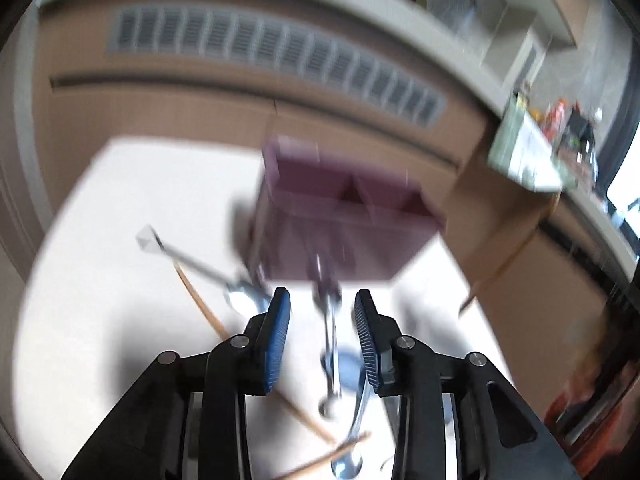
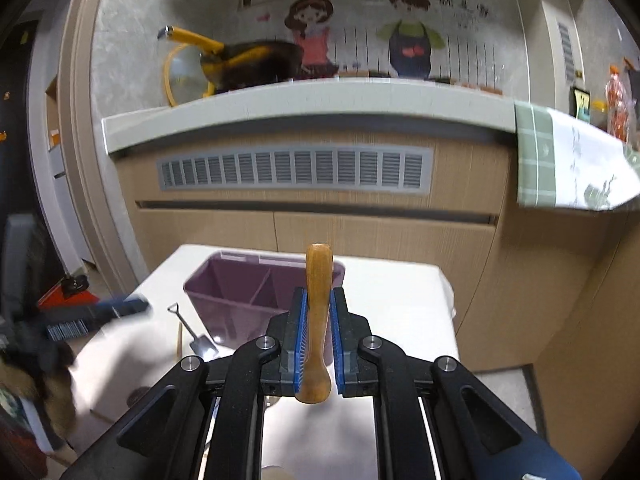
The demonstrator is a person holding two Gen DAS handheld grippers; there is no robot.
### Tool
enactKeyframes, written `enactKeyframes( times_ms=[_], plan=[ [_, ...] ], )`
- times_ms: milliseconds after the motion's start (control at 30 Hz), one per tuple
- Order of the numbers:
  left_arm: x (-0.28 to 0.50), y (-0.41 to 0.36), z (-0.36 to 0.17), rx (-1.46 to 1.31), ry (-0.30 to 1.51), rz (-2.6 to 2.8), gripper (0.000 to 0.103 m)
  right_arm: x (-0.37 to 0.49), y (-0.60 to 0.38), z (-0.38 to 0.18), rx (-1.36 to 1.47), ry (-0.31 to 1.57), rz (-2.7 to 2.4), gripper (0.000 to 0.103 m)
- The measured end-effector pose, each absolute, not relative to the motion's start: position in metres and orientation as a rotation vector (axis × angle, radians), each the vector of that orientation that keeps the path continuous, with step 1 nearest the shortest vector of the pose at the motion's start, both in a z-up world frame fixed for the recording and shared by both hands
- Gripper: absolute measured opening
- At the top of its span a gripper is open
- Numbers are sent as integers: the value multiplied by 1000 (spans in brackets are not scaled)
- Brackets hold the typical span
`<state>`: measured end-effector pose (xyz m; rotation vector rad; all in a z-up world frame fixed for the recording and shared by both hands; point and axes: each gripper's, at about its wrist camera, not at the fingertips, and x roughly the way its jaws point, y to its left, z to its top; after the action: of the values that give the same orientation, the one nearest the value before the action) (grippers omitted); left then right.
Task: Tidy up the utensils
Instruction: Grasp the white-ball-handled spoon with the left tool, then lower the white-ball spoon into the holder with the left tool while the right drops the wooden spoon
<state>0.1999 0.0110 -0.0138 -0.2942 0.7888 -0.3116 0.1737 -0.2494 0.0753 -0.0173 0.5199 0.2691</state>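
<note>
A purple divided utensil box (image 2: 240, 292) stands on the white table (image 2: 400, 300); in the blurred left wrist view the purple box (image 1: 344, 216) is just ahead. My left gripper (image 1: 322, 304) is open, low over a metal utensil (image 1: 331, 344) that lies between the jaws without touching the pads. A shovel-shaped spoon (image 1: 192, 260) and a wooden chopstick (image 1: 200, 304) lie to its left. My right gripper (image 2: 318, 296) is shut on a wooden-handled utensil (image 2: 318, 320), held upright in front of the box. The left gripper (image 2: 96, 312) shows as a blur at the left edge.
Behind the table is a wooden cabinet with a grey vent (image 2: 296, 170) and a pale countertop (image 2: 280, 104) carrying a dark wok with yellow handles (image 2: 248, 62). A green cloth (image 2: 560, 160) hangs at the right. More utensils (image 1: 352, 452) lie under the left gripper.
</note>
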Motion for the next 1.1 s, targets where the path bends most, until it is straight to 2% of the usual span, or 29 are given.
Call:
enactKeyframes(
  times_ms=[267, 500, 567, 933, 1100],
  plan=[
    [154, -33, -70, -114, 859, -274, 35, 166, -257, 56, -5, 554, 265, 10],
    [162, -48, -77, -62, 887, -271, 34, 164, -255, 50, 0, 560, 273, 10],
    [161, -48, -75, -57, 884, -272, 22, 164, -254, 50, 2, 562, 275, 10],
    [145, -29, 4, -33, 613, -219, 22, 159, -254, 59, -5, 528, 265, 10],
    [160, -18, 30, -69, 575, -220, 22, 159, -252, 62, -13, 521, 268, 10]
  ],
)
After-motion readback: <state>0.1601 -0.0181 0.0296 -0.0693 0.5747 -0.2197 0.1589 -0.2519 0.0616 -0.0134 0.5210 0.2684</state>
